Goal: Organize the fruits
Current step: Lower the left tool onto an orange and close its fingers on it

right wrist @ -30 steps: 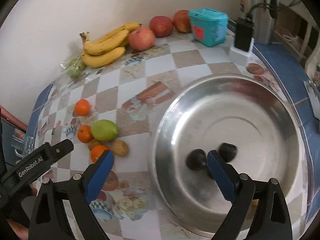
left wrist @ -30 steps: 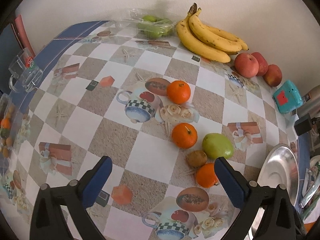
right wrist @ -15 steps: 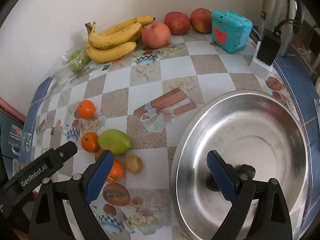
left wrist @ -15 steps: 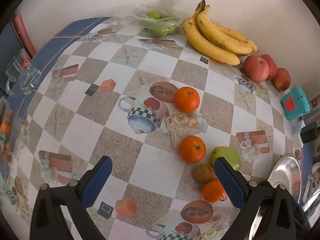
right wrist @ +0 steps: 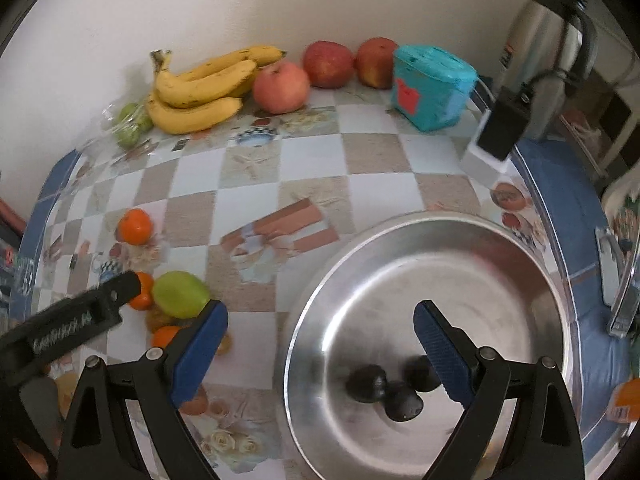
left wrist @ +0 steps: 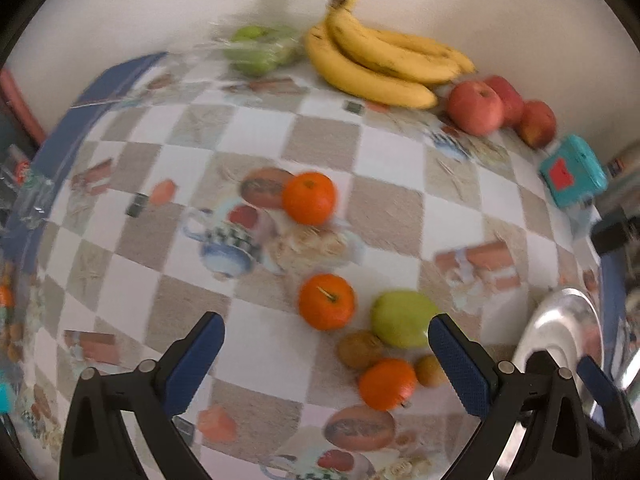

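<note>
My left gripper (left wrist: 326, 354) is open and empty above a cluster of fruit: an orange (left wrist: 327, 301), a green pear (left wrist: 402, 318), two brown kiwis (left wrist: 358, 349) and a second orange (left wrist: 387, 383). A third orange (left wrist: 309, 198) lies farther off. My right gripper (right wrist: 320, 344) is open and empty over the left rim of a steel bowl (right wrist: 500, 248) that holds three dark fruits (right wrist: 366, 383). Bananas (right wrist: 196, 84), three red apples (right wrist: 281, 87) and bagged green fruit (right wrist: 130, 124) lie by the wall.
A teal box (right wrist: 432, 86), a black charger on a white block (right wrist: 496, 140) and a steel kettle (right wrist: 548, 52) stand at the back right. The left gripper's arm (right wrist: 68, 320) shows at the right view's left edge. The table's blue edge (left wrist: 116, 80) runs along the left.
The left gripper has moved right and closer to the fruit cluster. The right view has shifted, so the bowl's three dark fruits show again between its fingers.
</note>
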### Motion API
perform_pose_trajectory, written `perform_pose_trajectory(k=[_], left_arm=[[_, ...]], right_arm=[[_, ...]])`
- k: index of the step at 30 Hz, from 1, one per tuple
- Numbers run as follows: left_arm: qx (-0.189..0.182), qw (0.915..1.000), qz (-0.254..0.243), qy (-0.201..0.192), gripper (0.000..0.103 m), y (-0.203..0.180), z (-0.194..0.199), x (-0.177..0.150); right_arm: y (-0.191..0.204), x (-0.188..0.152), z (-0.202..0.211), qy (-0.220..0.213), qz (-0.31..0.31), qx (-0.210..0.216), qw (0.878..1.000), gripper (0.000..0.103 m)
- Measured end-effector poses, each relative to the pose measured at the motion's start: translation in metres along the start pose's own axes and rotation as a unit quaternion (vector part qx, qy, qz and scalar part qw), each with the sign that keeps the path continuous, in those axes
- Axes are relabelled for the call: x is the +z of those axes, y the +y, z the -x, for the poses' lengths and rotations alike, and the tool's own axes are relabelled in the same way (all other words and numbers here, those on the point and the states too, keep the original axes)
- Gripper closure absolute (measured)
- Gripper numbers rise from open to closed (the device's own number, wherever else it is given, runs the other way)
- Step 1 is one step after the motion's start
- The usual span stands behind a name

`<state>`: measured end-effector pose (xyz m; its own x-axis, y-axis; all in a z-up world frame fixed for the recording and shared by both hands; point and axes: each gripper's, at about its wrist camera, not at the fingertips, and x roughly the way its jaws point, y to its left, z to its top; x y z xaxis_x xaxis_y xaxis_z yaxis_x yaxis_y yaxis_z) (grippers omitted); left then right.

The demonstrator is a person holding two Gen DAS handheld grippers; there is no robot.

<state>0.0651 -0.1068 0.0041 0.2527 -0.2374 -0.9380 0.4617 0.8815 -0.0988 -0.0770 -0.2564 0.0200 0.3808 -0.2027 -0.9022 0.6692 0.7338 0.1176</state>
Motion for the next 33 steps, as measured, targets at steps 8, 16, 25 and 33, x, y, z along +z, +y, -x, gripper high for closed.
perform_pose_trajectory(k=[8, 16, 25, 33], left_arm=[[-0.022, 0.9996, 0.01, 0.016, 0.001, 0.001, -0.005, -0.013], [-0.052, 0.9978, 0.017, 0.036, 0.016, -0.005, -0.01, -0.02], [-0.065, 0.9961, -0.004, 0.059, 0.043, -0.022, -0.019, -0.029], [-0.078, 0.9952, 0.001, 0.06, 0.065, -0.02, -0.019, -0.028]], right_arm=[[-0.007, -0.007, -0.002, 0.007, -0.017, 0.023, 1.0, 0.027], [-0.01, -0.007, 0.005, 0.0, -0.033, 0.05, 0.998, 0.04], [-0.008, -0.006, 0.008, -0.001, -0.034, 0.064, 0.997, 0.045], [-0.008, -0.006, 0.008, 0.001, -0.035, 0.065, 0.997, 0.045]])
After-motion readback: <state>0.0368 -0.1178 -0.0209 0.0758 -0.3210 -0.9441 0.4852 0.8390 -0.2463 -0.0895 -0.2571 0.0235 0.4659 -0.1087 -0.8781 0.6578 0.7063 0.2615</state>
